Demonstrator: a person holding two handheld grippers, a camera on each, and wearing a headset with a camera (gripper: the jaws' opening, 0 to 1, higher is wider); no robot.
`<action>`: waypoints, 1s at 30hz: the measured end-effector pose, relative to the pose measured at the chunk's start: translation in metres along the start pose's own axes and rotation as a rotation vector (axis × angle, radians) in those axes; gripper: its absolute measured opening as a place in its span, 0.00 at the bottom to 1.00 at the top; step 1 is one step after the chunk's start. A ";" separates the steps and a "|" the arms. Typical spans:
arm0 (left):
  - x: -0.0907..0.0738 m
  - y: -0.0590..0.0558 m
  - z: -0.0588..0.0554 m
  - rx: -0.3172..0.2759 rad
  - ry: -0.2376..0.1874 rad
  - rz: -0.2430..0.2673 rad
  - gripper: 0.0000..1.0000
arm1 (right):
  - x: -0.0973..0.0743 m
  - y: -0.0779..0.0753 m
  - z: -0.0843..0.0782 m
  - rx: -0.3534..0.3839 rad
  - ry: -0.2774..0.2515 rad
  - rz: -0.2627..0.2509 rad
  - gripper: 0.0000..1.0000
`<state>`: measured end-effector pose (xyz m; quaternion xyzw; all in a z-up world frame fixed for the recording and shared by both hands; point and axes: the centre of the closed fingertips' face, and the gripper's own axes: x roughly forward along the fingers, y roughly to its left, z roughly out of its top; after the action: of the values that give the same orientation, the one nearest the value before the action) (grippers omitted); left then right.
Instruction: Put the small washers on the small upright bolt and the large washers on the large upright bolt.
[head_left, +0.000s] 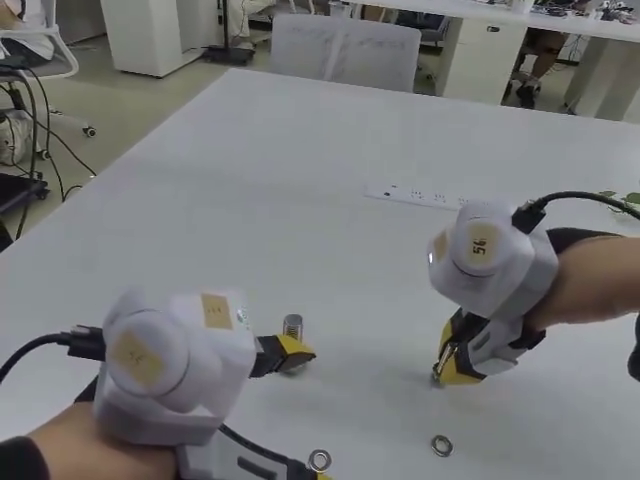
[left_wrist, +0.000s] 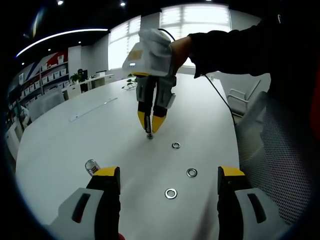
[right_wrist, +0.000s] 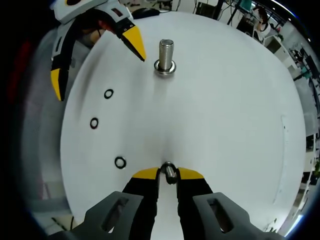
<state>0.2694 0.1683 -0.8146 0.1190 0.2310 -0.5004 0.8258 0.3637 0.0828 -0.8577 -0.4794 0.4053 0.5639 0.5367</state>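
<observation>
Right gripper pinches the small bolt; left gripper gapes, large bolt at its nine o'clock. A sideways tug could well topple the small bolt.

White tongs, yellow tips, black cables

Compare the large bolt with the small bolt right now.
The large bolt is much thicker than the small bolt. The large bolt stands free, beside the open left tool; the small bolt is pinched between the right tool's jaws. Both are silver metal on the white table.
</observation>
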 end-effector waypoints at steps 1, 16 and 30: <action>0.000 0.000 0.000 0.000 0.001 0.000 0.79 | 0.001 0.001 0.000 0.002 0.000 0.004 0.14; 0.001 0.002 0.000 -0.001 -0.001 0.000 0.79 | 0.009 0.009 -0.006 0.011 0.018 0.025 0.14; 0.001 0.001 0.000 0.002 -0.001 -0.002 0.79 | 0.013 0.016 -0.010 0.035 0.020 0.033 0.18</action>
<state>0.2706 0.1673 -0.8150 0.1194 0.2301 -0.5017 0.8253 0.3489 0.0741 -0.8734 -0.4690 0.4282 0.5605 0.5315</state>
